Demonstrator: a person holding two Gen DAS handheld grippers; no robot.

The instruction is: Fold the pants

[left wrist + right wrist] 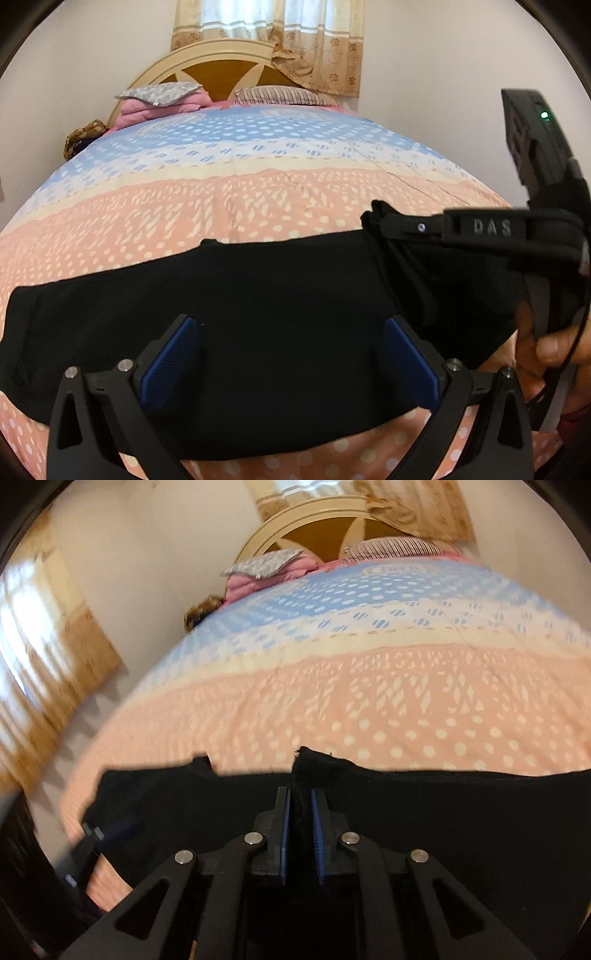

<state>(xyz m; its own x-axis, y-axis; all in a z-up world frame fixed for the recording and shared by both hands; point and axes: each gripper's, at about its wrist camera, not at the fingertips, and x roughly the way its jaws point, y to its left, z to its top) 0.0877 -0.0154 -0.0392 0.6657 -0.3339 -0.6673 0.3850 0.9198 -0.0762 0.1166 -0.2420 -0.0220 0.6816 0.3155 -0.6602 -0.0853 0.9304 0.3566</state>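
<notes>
Black pants (258,314) lie in a long band across the near part of the bed. My left gripper (291,325) hovers over their middle, open, its blue pads (170,362) wide apart with nothing pinched between them. At the right, my right gripper (384,221) has a lifted corner of the black cloth. In the right wrist view this gripper (301,794) is shut on a ridge of the pants (443,812), with dark fabric standing up between the narrow blue pads (286,830). A person's hand (554,343) holds the right gripper's handle.
The bedspread (258,192) is pink with white dots near me and blue farther away. Two pillows (159,92) (277,95) rest against a cream and brown headboard (221,74). A beige curtain (277,37) hangs behind. A bare wall lies left of the bed.
</notes>
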